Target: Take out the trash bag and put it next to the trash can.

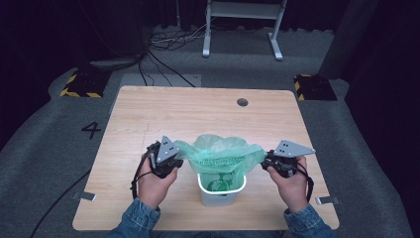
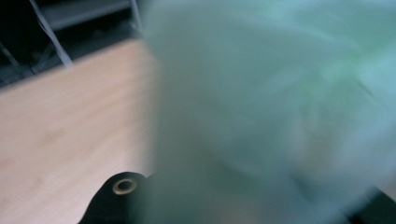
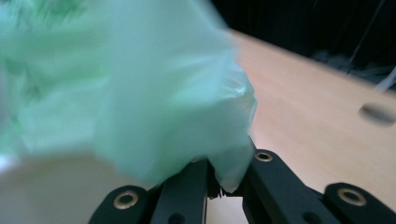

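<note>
A small white bin (image 1: 221, 194) stands near the front edge of the wooden table (image 1: 198, 109). A thin green bag (image 1: 220, 152) rises out of it and is stretched out sideways above its rim. My left gripper (image 1: 175, 161) is shut on the bag's left edge, and my right gripper (image 1: 269, 160) is shut on its right edge. In the right gripper view the black jaws (image 3: 223, 181) pinch a fold of the green bag (image 3: 130, 93). In the left gripper view the blurred green bag (image 2: 271, 107) hides most of the jaws.
A round cable hole (image 1: 242, 102) is in the table's far side. Beyond the table lie floor cables (image 1: 168, 39), a white frame's legs (image 1: 242, 29) and yellow-black blocks (image 1: 79, 84) (image 1: 314, 87). Bare tabletop stretches behind the bin.
</note>
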Tool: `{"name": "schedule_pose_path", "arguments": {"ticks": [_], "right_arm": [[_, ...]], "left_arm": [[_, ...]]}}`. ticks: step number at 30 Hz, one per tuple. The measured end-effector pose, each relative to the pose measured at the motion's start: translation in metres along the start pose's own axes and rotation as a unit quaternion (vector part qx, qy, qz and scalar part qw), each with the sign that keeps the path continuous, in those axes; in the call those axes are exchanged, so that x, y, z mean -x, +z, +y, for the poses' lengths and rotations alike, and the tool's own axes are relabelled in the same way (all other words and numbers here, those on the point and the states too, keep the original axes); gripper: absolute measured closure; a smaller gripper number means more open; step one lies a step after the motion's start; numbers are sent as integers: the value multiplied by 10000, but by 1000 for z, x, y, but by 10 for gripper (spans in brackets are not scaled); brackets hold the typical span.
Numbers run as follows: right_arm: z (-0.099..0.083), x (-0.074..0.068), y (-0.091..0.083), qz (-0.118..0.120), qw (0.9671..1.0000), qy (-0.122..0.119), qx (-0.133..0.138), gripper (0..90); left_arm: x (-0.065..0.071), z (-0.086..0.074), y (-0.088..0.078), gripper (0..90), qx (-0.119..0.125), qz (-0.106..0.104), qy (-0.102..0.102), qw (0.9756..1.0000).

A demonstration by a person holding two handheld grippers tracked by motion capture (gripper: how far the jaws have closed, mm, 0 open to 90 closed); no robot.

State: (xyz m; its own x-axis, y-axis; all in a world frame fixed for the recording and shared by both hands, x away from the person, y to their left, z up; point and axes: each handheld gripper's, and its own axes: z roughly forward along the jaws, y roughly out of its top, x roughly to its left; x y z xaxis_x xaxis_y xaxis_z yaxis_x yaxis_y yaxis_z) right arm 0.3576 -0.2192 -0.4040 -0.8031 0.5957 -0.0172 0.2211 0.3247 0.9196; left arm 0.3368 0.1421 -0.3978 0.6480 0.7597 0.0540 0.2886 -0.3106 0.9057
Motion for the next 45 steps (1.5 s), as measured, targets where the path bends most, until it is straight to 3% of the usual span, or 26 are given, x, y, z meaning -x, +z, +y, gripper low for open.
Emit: {"name": "schedule_pose_path", "arguments": {"ticks": [3, 5, 8, 12, 19, 21, 23, 24, 25, 28, 30, 33, 34, 36, 40, 45], "right_arm": [[18, -5, -17, -123, 9982, -341, 474, 893], [24, -11, -31, -180, 9955, -562, 744, 893], [24, -24, -51, -131, 9922, -787, 954, 893], [9, -46, -68, 35, 9910, -1021, 867, 894], [-26, -58, -70, 360, 9949, -805, 495, 892], [-33, -56, -67, 438, 9961, -652, 404, 832], [-37, -53, -64, 459, 9970, -472, 410, 666], [-39, -51, -63, 399, 9972, -440, 457, 575], [-40, -49, -63, 370, 9973, -438, 465, 528], [-48, -41, -62, 224, 9984, -420, 290, 417], [-58, -33, -57, 135, 9993, -337, -44, 384], [-72, -28, -45, 324, 9987, -149, -372, 389], [-73, -29, -42, 402, 9984, -128, -367, 401], [-67, -31, -40, 541, 9983, -128, -145, 403], [-38, -37, -42, 740, 9964, -254, 340, 392], [-5, -44, -39, 1058, 9921, -330, 593, 358]], "left_arm": [[4, 11, -22, 882, 392, 218, 266, 9986], [10, 13, -36, 882, 630, 197, 304, 9974], [19, 9, -53, 882, 713, 128, 469, 9963], [29, -5, -71, 880, 577, -43, 625, 9964], [37, -34, -70, 883, 65, -457, 529, 9975], [37, -40, -65, 869, -89, -561, 508, 9971], [36, -43, -60, 751, -133, -690, 457, 9965], [36, -45, -57, 625, -128, -704, 471, 9963], [36, -47, -55, 521, -166, -661, 532, 9963], [33, -52, -51, 379, -310, -575, 490, 9967], [32, -53, -51, 362, -289, -633, 447, 9966], [34, -45, -54, 384, -41, -722, 406, 9966], [35, -40, -56, 405, 85, -767, 403, 9962], [38, -31, -59, 413, 316, -833, 402, 9952], [45, -14, -61, 446, 648, -1046, 399, 9916], [53, 4, -53, 489, 726, -1351, 421, 9873]]}}
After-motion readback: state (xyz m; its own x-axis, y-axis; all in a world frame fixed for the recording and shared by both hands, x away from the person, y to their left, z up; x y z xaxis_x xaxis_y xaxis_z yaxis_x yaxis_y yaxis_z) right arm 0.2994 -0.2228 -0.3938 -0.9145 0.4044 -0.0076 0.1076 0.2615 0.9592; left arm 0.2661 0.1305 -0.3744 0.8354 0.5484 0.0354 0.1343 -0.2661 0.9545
